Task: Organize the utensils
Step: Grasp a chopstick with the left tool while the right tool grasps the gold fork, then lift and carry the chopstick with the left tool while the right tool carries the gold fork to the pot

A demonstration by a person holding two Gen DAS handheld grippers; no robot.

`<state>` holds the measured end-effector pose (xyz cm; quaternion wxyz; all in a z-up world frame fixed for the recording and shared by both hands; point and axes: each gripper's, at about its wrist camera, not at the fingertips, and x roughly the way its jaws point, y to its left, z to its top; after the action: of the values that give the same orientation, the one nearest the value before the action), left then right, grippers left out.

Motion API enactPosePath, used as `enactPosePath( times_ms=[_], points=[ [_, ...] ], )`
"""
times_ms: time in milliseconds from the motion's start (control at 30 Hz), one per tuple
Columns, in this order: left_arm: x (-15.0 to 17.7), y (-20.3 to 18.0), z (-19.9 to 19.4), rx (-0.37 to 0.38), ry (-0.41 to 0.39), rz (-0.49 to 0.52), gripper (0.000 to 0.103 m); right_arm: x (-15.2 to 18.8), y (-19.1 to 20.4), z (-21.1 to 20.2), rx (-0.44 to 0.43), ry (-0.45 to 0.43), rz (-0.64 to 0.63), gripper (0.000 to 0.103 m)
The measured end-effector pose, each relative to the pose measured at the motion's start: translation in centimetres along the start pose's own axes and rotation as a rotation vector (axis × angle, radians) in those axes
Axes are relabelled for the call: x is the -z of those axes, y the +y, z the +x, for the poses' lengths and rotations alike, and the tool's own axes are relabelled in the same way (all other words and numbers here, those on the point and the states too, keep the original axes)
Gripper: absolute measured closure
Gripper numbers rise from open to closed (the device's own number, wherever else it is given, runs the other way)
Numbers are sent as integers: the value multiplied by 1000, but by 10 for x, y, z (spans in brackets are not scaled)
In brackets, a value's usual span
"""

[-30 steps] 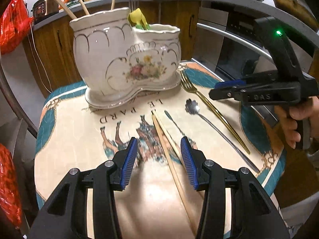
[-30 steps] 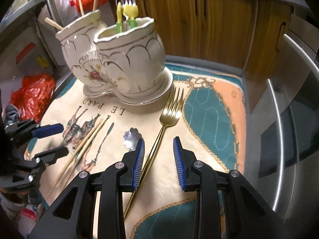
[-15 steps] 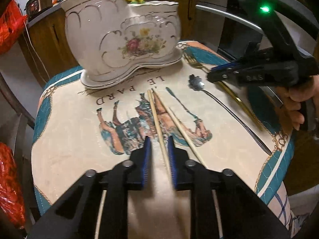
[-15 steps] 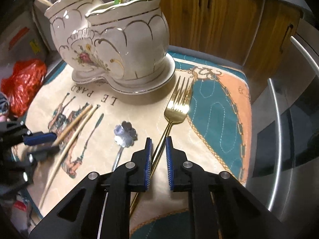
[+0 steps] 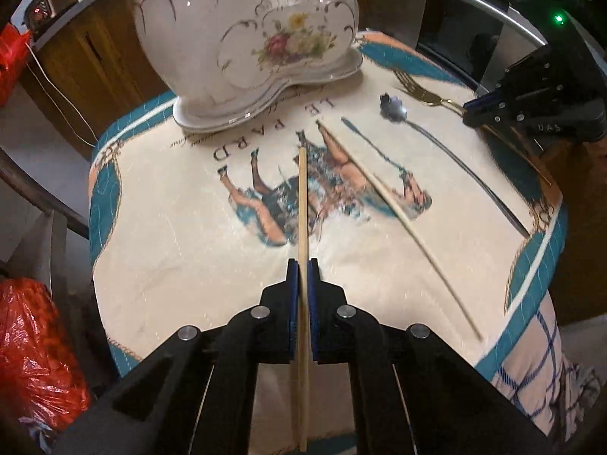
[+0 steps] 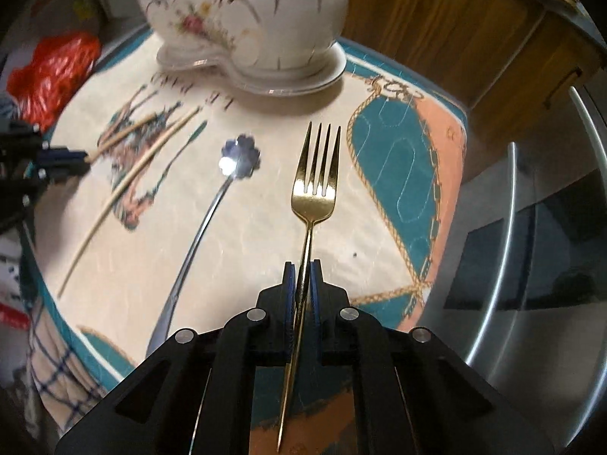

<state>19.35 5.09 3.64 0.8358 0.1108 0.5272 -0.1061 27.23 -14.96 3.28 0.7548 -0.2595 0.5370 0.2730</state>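
Note:
My left gripper [image 5: 302,265] is shut on a wooden chopstick [image 5: 302,204] that points straight ahead toward the white ceramic utensil holder [image 5: 246,34]. A second chopstick [image 5: 394,212] lies on the mat to its right. My right gripper [image 6: 302,267] is shut on the handle of a gold fork [image 6: 315,185], tines toward the holder [image 6: 246,19]. A silver flower-headed spoon [image 6: 212,208] lies left of the fork. The right gripper also shows in the left wrist view [image 5: 468,112] at the right.
The printed mat [image 5: 170,208] covers a small round table. A red plastic bag [image 5: 34,345] sits low at the left. Wooden cabinets [image 6: 455,19] stand behind the table, and a steel oven front [image 6: 531,227] is at the right.
Both grippers have shut, the left on the chopstick and the right on the fork handle. The held chopstick has swung away from the other one. Both grippers are nearer the holder.

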Motion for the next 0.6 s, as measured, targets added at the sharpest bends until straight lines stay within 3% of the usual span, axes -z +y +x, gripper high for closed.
enactPosePath(
  times_ms=[333, 467, 600],
  points=[
    [-22, -5, 8, -16, 181, 122, 97, -18, 7, 7, 16, 146, -60, 93],
    [-35, -10, 14, -15, 244, 151, 97, -17, 4, 7, -9, 156, -50, 93],
    [-41, -13, 15, -21, 246, 165, 98, -14, -3, 6, -38, 126, -23, 94]
  ],
)
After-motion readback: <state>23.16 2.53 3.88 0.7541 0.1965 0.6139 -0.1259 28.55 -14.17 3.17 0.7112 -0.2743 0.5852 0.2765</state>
